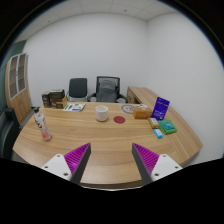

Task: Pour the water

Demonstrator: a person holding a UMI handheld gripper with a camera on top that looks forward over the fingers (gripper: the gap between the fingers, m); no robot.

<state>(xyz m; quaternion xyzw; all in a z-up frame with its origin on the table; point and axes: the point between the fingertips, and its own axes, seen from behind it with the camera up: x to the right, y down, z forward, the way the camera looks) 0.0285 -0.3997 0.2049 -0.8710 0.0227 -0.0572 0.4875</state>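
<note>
Over wooden desk (90,140) (office chairs (92,89) behind): gripper (111,160) open.

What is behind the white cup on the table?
Behind the cup, past the table edge, stand two office chairs against the wall. Their bases are hidden by the table. The open fingers hold nothing.

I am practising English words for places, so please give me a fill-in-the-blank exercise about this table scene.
1. The bottle and the white cup both stand on the wooden ____.
2. The gripper has its jaws ____, with nothing between them.
3. Behind the table stand two office ____.
4. The cup is coloured ____.

Missing words: table; open; chairs; white
</note>
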